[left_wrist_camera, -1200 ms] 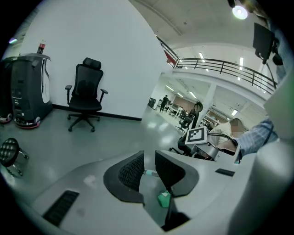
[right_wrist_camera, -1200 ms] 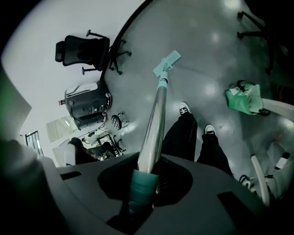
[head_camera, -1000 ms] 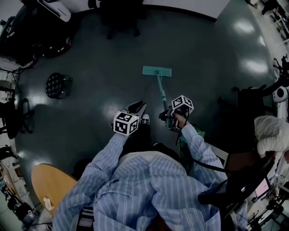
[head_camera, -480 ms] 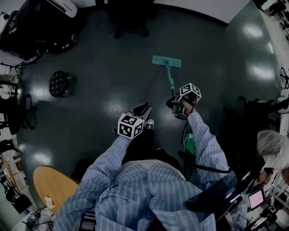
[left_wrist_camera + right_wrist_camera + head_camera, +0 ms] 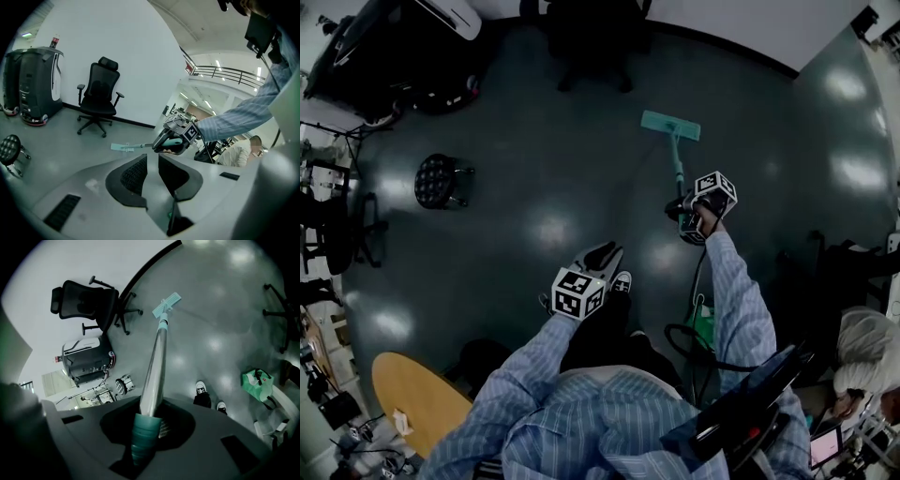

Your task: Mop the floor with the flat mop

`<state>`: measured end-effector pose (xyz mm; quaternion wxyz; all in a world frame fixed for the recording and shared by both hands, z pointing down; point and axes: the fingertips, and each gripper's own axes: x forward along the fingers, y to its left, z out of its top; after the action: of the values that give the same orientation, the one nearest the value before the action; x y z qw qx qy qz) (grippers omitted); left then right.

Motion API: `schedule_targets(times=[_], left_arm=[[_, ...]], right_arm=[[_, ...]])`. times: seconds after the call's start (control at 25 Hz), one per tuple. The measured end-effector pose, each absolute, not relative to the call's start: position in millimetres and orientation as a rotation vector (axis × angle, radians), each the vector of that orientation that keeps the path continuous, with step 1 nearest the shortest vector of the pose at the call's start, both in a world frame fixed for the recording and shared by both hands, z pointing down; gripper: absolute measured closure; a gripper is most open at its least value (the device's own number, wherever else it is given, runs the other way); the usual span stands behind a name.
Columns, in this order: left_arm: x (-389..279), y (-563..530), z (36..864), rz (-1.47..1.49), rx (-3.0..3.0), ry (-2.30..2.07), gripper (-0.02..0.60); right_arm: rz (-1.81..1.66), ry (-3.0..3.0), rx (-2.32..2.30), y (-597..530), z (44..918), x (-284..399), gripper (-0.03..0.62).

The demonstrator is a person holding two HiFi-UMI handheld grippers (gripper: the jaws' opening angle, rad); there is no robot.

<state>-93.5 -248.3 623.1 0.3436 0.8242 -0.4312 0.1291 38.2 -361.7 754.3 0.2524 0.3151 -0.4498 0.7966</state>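
**Currently: flat mop (image 5: 677, 161) down on the floor, right claw on its handle**

We see the mop head (image 5: 670, 125) lying flat on the dark glossy floor (image 5: 534, 187), out ahead of the person. The handle (image 5: 679, 176) slopes back from it to the right gripper (image 5: 686, 208). In the right gripper view the jaws are clamped on the teal grip (image 5: 140, 437) at the handle's near end, and the shaft runs straight out to the head.

The left gripper (image 5: 607, 253) hangs low above the person's shoes (image 5: 622, 281), apart from the mop. Its own view shows the pads (image 5: 136, 171) a narrow gap apart with nothing between them.

Writing:
- All we can make out is the black-and-white square markers on the two cubes (image 5: 578, 292).
- A bottle (image 5: 55, 41) with a red label stands on top of the dark machine (image 5: 35, 86); its print is too small to read.

Around:
- An office chair (image 5: 595, 37) sits by the wall beyond the mop head, near it but not touching. It is the closest thing in the mop's line.
- A round black stool (image 5: 441, 180) is well off to the left.
- The machine is parked against the wall, left of the chair.
- A round wooden table (image 5: 412, 403) sits at lower left, behind the person.
- A green bag (image 5: 703, 323) lies on the floor just right of the person's legs.
- A cable (image 5: 694, 291) drops from the right gripper towards the bag.
- A second person (image 5: 867, 356) in a hair cover is at the lower right edge.
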Motion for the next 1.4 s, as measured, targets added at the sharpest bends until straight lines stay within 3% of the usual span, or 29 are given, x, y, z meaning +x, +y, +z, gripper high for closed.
schedule_targets(times=[0.36,0.6,1.4], left_arm=[[-118.1,-268.9,626.1,0.318,2.097,-1.185,0.503],[-120.3,-264.6,627.9,0.33,2.109,-1.174,0.503],[-17.8,-132.8,584.6,0.351,2.234,-1.073,0.503]], right_arm=[[2.148,-1.238,0.901,-400.8,758.9,36.3,0.531],[2.201,-1.229,0.892,-368.8,757.0,34.4,0.533],[2.171,-1.204,0.775,-61.6,721.2,86.0,0.531]])
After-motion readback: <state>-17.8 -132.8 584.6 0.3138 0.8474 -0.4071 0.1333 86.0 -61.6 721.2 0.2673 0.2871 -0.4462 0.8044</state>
